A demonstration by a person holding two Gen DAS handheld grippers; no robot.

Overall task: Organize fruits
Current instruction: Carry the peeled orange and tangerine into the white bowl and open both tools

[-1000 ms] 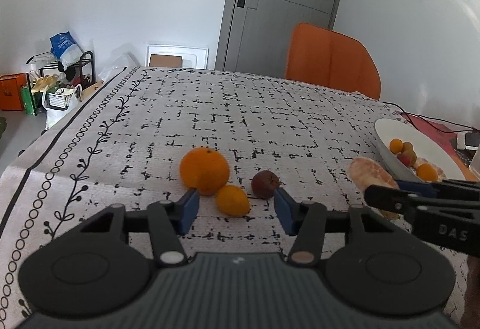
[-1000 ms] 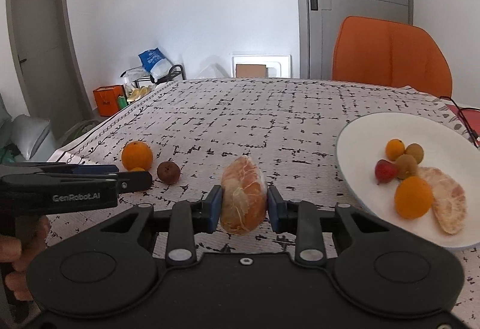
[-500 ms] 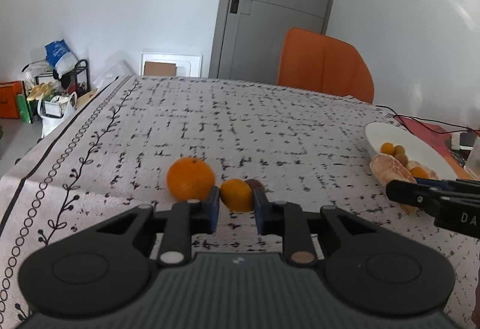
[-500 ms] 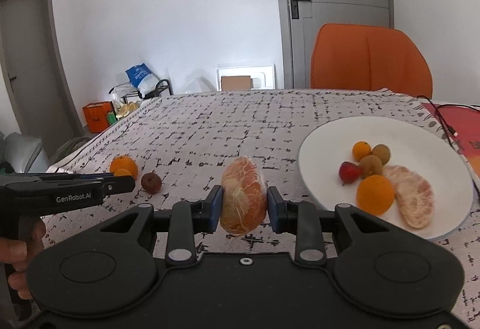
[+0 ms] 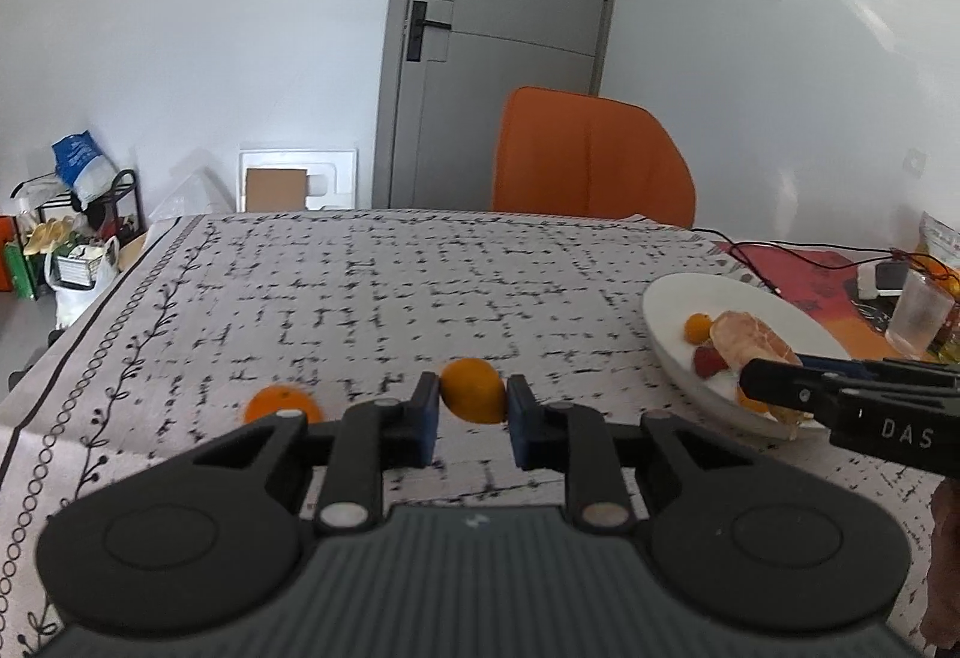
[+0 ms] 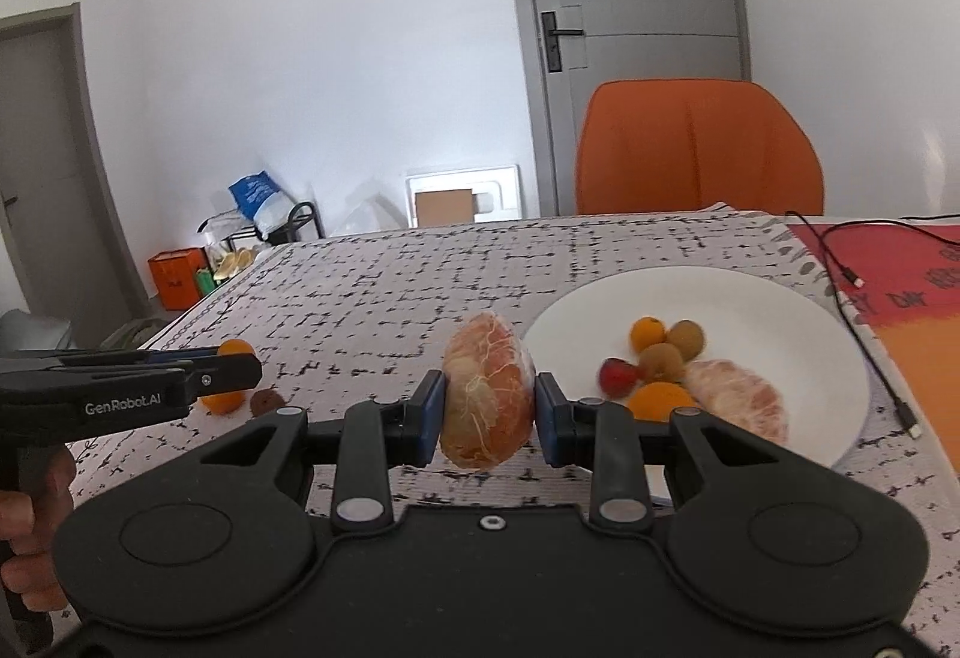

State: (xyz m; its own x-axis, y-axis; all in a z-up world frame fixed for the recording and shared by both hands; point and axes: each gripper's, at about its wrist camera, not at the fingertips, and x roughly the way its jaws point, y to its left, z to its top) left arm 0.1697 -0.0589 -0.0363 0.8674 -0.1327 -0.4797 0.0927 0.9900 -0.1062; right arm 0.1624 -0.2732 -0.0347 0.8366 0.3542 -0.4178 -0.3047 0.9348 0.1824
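My left gripper (image 5: pixel 471 409) is shut on a small orange fruit (image 5: pixel 472 390) and holds it above the patterned tablecloth. A larger orange (image 5: pixel 281 403) lies on the cloth to its left. My right gripper (image 6: pixel 487 406) is shut on a peeled pomelo segment (image 6: pixel 487 399) and holds it beside the left rim of the white plate (image 6: pixel 798 322). The plate holds several small fruits and another pomelo segment (image 6: pixel 735 397). A dark brown fruit (image 6: pixel 266 401) lies on the cloth near the orange (image 6: pixel 222 400).
An orange chair (image 5: pixel 591 160) stands at the table's far edge. A black cable (image 6: pixel 864 298) runs over a red mat to the right of the plate. A clear glass (image 5: pixel 918 313) stands at the far right. The table's left edge drops to floor clutter (image 5: pixel 72 238).
My left gripper closed on the small orange fruit and lifted it off the cloth. My right gripper carried the pomelo segment rightward, closer to the plate.
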